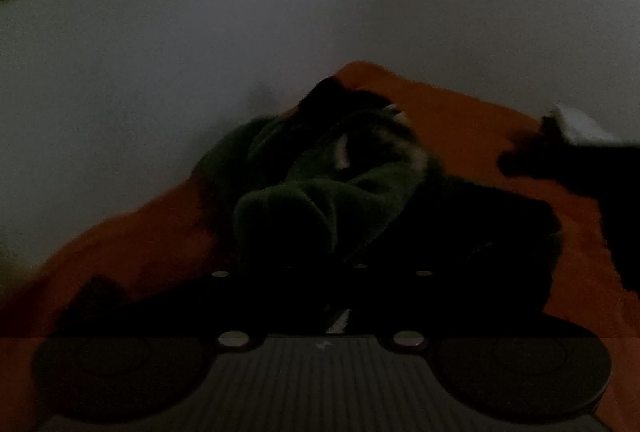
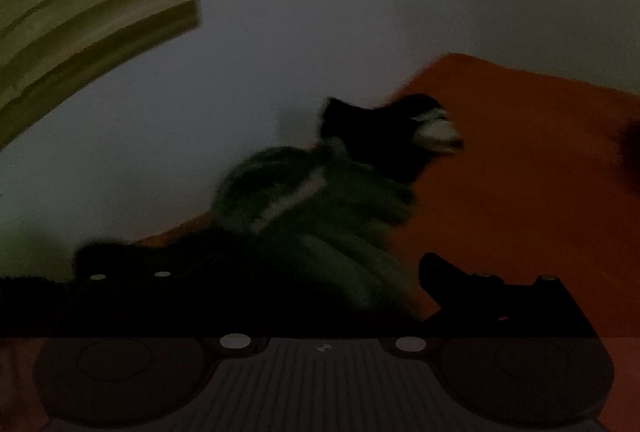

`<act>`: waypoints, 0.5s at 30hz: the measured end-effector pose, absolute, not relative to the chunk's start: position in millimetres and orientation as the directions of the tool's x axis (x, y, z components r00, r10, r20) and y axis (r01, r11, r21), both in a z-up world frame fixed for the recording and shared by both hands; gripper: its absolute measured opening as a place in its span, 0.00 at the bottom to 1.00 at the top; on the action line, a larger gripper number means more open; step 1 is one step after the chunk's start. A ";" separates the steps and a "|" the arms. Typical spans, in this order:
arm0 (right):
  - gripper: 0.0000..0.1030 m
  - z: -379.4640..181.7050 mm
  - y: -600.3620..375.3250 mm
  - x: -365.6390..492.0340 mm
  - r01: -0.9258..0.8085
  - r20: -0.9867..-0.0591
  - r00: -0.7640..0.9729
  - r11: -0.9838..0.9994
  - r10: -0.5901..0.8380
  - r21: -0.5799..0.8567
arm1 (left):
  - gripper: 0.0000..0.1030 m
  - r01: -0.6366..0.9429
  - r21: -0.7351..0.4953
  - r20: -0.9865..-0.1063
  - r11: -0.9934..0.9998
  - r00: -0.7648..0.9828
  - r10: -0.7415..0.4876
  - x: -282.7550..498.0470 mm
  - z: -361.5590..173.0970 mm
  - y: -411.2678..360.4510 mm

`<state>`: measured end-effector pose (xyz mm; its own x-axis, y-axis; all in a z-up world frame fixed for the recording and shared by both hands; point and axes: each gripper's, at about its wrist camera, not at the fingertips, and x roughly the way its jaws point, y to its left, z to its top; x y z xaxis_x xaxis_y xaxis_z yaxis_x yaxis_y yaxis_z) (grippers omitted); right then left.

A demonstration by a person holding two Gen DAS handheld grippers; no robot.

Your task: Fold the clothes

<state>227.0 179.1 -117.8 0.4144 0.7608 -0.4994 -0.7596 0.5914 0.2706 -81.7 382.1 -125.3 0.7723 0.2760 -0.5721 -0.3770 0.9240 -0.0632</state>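
Pretty dark and smeary shots here, so bear with us. We've got a rumpled dark green garment (image 1: pixel 320 192) with some pale striping, heaped on an orange cover (image 1: pixel 480 120) that runs up against a white wall (image 1: pixel 160 72). A black piece of clothing (image 2: pixel 360 120) with a whitish edge sits at the far end of the heap, touching the green one. In our left wrist view the left gripper (image 1: pixel 344 296) looks pinched shut right at the near edge of the green fabric, but it's too dark to say whether any cloth is actually caught in it. In the right wrist view the right gripper (image 2: pixel 320 284) has its jaws spread wide, one finger (image 2: pixel 448 272) clear over the orange, nothing pressed between them, with the green heap just ahead.
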 end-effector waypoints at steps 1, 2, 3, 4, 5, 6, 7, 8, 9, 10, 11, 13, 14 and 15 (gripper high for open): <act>1.00 -117.7 193.9 232.3 -0.760 -0.508 0.411 0.593 0.757 0.267 | 0.08 -0.379 -0.067 -0.569 0.923 0.774 0.276 -81.4 -125.3 386.0; 1.00 -118.5 211.5 240.3 -0.755 -0.526 0.409 0.601 0.746 0.264 | 0.09 -0.378 -0.068 -0.565 0.923 0.778 0.277 -82.2 -124.6 388.8; 1.00 -121.4 230.1 249.8 -0.742 -0.556 0.411 0.620 0.722 0.257 | 0.09 -0.377 -0.069 -0.560 0.924 0.781 0.277 -82.9 -123.8 391.6; 1.00 -125.5 246.2 258.7 -0.725 -0.592 0.411 0.642 0.693 0.249 | 0.09 -0.377 -0.066 -0.556 0.924 0.782 0.280 -85.7 -121.8 394.0; 1.00 -130.7 261.3 267.3 -0.708 -0.629 0.405 0.663 0.663 0.243 | 0.09 -0.376 -0.066 -0.555 0.924 0.784 0.279 -86.5 -120.8 394.7; 1.00 -138.4 273.9 273.7 -0.698 -0.667 0.387 0.675 0.637 0.239 | 0.09 -0.375 -0.070 -0.555 0.924 0.785 0.276 -85.0 -121.1 394.4; 0.80 -147.3 284.8 278.7 -0.694 -0.703 0.362 0.680 0.612 0.236 | 0.09 -0.373 -0.074 -0.555 0.925 0.786 0.273 -83.5 -121.3 394.1; 0.60 -156.6 293.8 282.5 -0.690 -0.737 0.341 0.688 0.584 0.226 | 0.09 -0.370 -0.075 -0.555 0.926 0.787 0.269 -80.0 -123.0 393.4; 0.20 -163.6 295.0 283.5 -0.679 -0.752 0.348 0.704 0.559 0.209 | 0.09 -0.366 -0.074 -0.557 0.927 0.787 0.266 -75.0 -125.7 392.4; 0.18 -169.2 292.4 283.2 -0.663 -0.757 0.371 0.724 0.538 0.189 | 0.09 -0.362 -0.072 -0.558 0.929 0.787 0.263 -73.0 -125.7 390.8; 0.18 -168.9 280.9 282.7 -0.639 -0.729 0.409 0.743 0.549 0.201 | 0.09 -0.358 -0.069 -0.557 0.931 0.788 0.261 -72.9 -124.0 388.9; 0.16 -152.2 240.6 284.5 -0.575 -0.611 0.507 0.767 0.608 0.286 | 0.09 -0.343 -0.061 -0.555 0.937 0.792 0.254 -75.1 -120.4 382.6; 0.16 -137.6 213.7 286.0 -0.539 -0.542 0.559 0.772 0.627 0.337 | 0.09 -0.329 -0.054 -0.552 0.943 0.797 0.247 -78.9 -118.3 376.6; 0.16 -121.2 186.5 287.5 -0.508 -0.478 0.606 0.772 0.635 0.382 | 0.09 -0.311 -0.050 -0.548 0.949 0.803 0.234 -80.7 -116.1 370.5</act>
